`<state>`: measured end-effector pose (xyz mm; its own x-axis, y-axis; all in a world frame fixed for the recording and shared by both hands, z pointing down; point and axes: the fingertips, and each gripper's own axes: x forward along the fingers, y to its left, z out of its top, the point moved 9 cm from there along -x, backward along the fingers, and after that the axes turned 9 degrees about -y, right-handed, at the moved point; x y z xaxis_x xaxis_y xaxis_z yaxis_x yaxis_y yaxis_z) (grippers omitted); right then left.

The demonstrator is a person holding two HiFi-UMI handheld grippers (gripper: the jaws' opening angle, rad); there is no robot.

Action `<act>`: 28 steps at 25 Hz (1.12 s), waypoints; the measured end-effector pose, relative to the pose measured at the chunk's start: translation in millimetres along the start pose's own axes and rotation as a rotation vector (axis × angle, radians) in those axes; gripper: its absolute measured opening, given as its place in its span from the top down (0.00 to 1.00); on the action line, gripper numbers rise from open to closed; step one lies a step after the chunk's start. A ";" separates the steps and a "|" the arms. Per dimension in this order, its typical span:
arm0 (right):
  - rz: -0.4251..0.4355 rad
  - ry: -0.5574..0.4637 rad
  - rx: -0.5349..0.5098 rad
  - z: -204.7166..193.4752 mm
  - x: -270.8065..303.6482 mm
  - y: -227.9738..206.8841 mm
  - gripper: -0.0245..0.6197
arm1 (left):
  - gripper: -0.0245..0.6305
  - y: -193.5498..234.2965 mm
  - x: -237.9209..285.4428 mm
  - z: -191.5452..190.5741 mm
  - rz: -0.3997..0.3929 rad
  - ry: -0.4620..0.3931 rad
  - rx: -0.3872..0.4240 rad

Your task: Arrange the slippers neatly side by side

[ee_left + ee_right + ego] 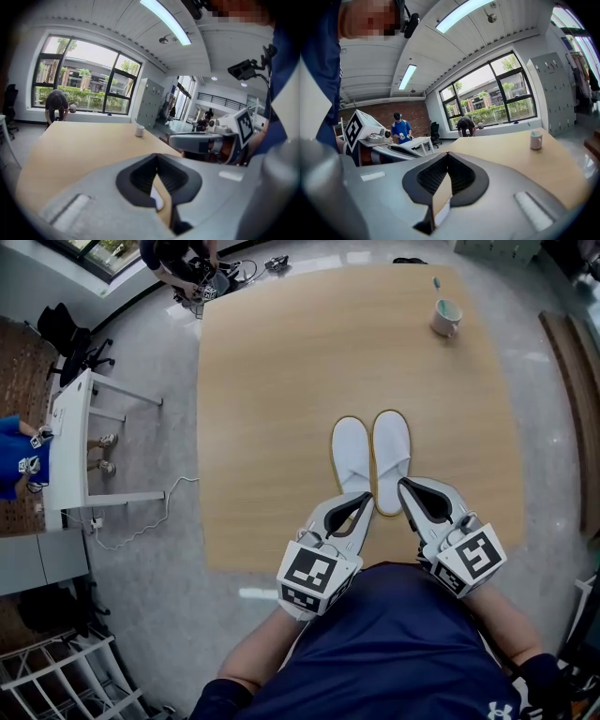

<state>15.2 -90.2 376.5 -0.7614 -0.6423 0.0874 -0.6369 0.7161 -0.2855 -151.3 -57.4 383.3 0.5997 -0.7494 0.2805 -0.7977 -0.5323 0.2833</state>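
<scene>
Lying paired just ahead of both jaws: slippers [352,454] | left gripper [362,502] closed, empty | right gripper [407,489] closed, empty

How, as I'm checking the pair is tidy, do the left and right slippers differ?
The right slipper reaches slightly farther up the table than the left slipper. The left slipper's near end is hidden behind the left gripper; the right slipper's shows. Both are white, tan-edged, parallel, side by side.

The pale wooden desk [281,381] carries little — a pair of white slippers [391,448] lying side by side, edges touching, close to its near edge, right of the middle, and a mug [446,318] well apart by the far right corner.
</scene>
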 end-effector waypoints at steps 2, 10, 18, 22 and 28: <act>0.001 -0.007 -0.009 0.5 -1.0 2.4 0.95 | 0.96 -2.0 -0.7 -0.5 -0.005 0.005 -0.007; 0.000 -0.005 -0.015 -1.1 -0.2 4.0 0.95 | 0.96 -1.7 -0.2 -2.4 -0.013 0.028 -0.016; 0.002 -0.003 -0.021 1.6 2.7 3.5 0.95 | 0.96 0.4 2.3 -3.3 -0.024 0.030 -0.013; -0.017 0.005 -0.012 1.6 2.1 4.0 0.95 | 0.96 4.1 0.6 -6.0 -0.005 0.034 0.009; -0.007 -0.002 -0.022 0.2 -0.1 1.9 0.95 | 0.96 0.9 2.2 -3.9 -0.016 0.043 -0.011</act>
<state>14.1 -88.9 375.7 -0.7568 -0.6479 0.0869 -0.6447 0.7176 -0.2635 -150.5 -58.0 387.8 0.6150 -0.7230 0.3148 -0.7872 -0.5399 0.2979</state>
